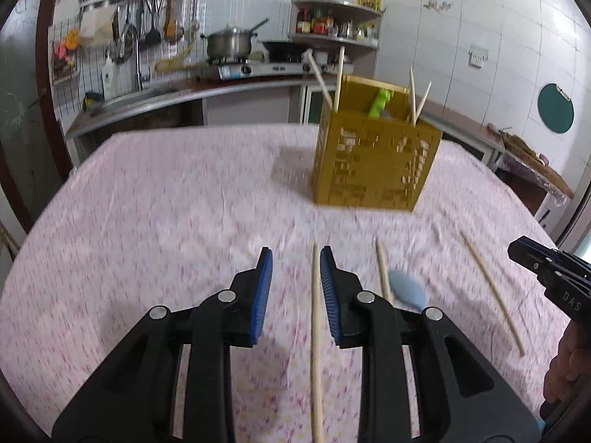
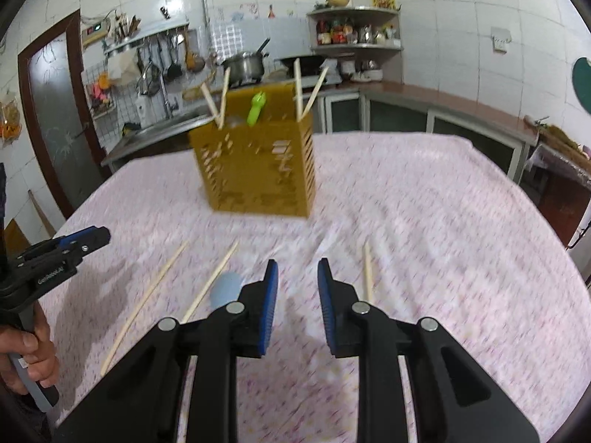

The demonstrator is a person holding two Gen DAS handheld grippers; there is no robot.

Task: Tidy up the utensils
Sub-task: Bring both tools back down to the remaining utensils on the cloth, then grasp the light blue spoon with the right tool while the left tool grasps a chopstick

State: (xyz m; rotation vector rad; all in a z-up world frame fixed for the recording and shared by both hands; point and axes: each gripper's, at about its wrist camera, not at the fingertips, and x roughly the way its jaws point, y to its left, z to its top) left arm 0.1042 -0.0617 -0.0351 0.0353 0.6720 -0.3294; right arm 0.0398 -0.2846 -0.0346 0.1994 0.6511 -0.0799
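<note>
Left wrist view: left gripper (image 1: pixel 295 254) above the pink flowered tablecloth (image 1: pixel 166 203), fingers apart, nothing clamped; blue pads (image 1: pixel 263 295) facing each other. One wooden chopstick (image 1: pixel 316 332) flat on the cloth, seen running lengthwise through the gap close to the right-hand pad; contact not determinable. Second chopstick (image 1: pixel 382 271) just beyond that finger, beside a pale blue spoon (image 1: pixel 406 288) partly hidden behind the gripper body. Third chopstick (image 1: pixel 491 291) lying diagonally toward the right edge of the tabletop. Yellow perforated utensil holder (image 1: pixel 373 162) upright toward the far edge, holding four chopsticks leaning outward and a green utensil (image 1: pixel 380 103). Right gripper (image 1: pixel 546 262) entering at the frame's right edge, held by a hand (image 1: pixel 565 365). Right wrist view: right gripper (image 2: pixel 297 269) over bare cloth (image 2: pixel 443 221), fingers apart, nothing between the pads (image 2: pixel 271 299). One chopstick (image 2: pixel 367 269) just outside its right-hand finger, lower end hidden behind it. Two more chopsticks (image 2: pixel 210 288) (image 2: pixel 144 302) lying diagonally on the near left part of the tabletop, pale blue spoon (image 2: pixel 227 289) between the nearer one and the gripper. Holder (image 2: pixel 255 170) upright near the far edge, slightly left of centre. Left gripper (image 2: pixel 85 238) at the left edge of frame, gripped by a hand (image 2: pixel 33 354). Near-field blurred in both views; stove, pot and shelves along the tiled wall behind.
</note>
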